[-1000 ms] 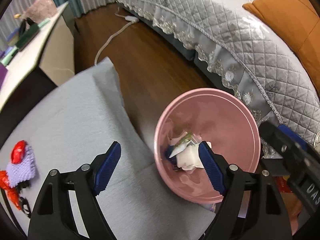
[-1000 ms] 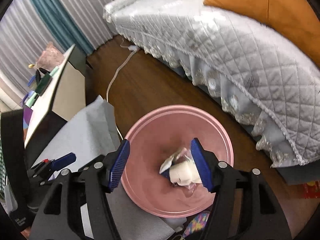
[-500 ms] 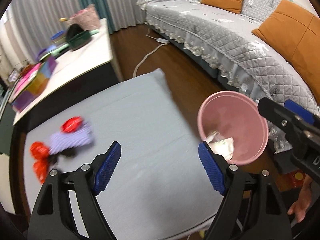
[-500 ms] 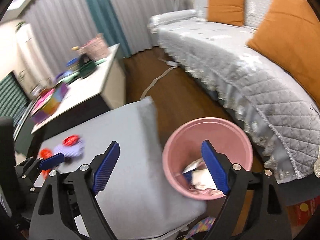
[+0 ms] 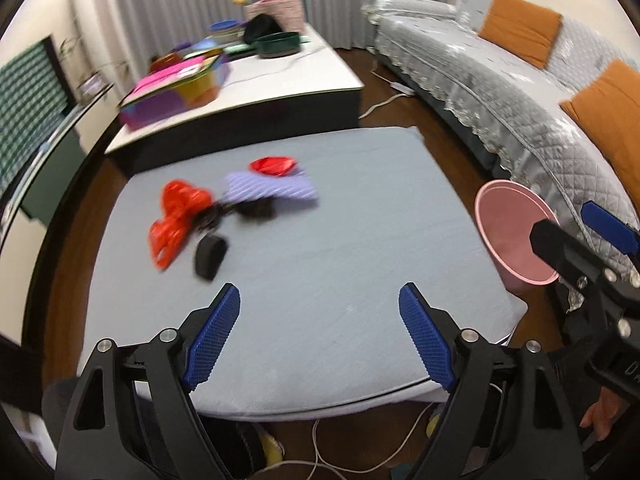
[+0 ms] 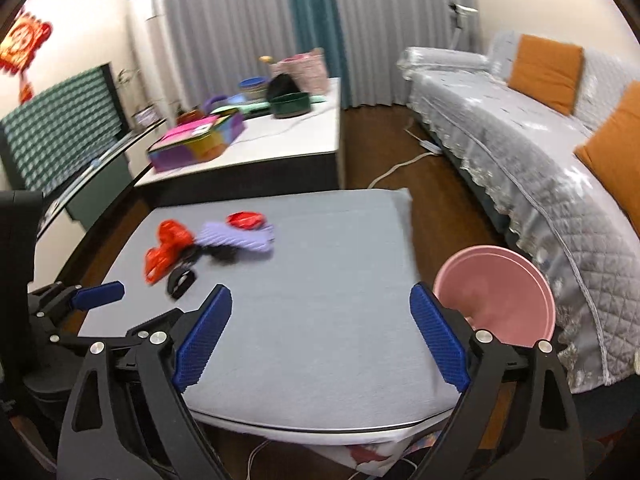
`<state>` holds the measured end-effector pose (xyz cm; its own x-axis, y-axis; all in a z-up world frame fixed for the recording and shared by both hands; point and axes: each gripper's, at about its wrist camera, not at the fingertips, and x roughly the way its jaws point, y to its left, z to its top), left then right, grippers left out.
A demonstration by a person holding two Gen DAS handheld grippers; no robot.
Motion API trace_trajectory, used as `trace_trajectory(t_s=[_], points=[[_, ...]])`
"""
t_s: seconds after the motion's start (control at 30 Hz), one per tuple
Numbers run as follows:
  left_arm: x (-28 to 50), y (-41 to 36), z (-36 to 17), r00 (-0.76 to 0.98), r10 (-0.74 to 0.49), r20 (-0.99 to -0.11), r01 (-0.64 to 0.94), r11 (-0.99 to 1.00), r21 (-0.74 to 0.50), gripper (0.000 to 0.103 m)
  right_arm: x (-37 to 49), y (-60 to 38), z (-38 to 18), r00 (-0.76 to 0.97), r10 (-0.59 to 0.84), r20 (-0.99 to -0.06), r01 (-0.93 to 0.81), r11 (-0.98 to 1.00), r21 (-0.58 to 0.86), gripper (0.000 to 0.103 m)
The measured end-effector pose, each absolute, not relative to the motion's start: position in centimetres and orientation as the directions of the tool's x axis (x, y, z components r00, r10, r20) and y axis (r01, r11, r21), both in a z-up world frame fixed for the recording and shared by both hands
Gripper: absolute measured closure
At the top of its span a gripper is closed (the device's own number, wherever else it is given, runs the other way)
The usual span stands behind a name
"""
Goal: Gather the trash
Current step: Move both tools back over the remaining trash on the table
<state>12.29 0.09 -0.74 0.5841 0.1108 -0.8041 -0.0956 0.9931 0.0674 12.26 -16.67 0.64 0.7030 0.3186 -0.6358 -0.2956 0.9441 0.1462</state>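
Motion blur smears the red wrappers (image 5: 176, 216) and purple cloth (image 5: 272, 190) left of centre, so their kinds cannot be told. The bin (image 6: 496, 292) at lower right is partly behind a gripper finger, its contents hidden.

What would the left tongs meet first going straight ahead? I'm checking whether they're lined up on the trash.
Probably bare gray tabletop. The open left tongs point between the pile and the bin: black band and red wrappers lie left of that line, pink bin right. Depth is uncertain.
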Motion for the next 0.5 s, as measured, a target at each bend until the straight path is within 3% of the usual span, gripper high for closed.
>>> trace_trajectory(t_s=[0.5], points=[[8.0, 6.1, -0.8, 0.595, 0.157, -0.788, -0.216, 0.976, 0.032, 0.023, 9.0, -9.7, 0.9, 0.653, 0.38, -0.655, -0.413, 0.904, 0.112, 0.011]])
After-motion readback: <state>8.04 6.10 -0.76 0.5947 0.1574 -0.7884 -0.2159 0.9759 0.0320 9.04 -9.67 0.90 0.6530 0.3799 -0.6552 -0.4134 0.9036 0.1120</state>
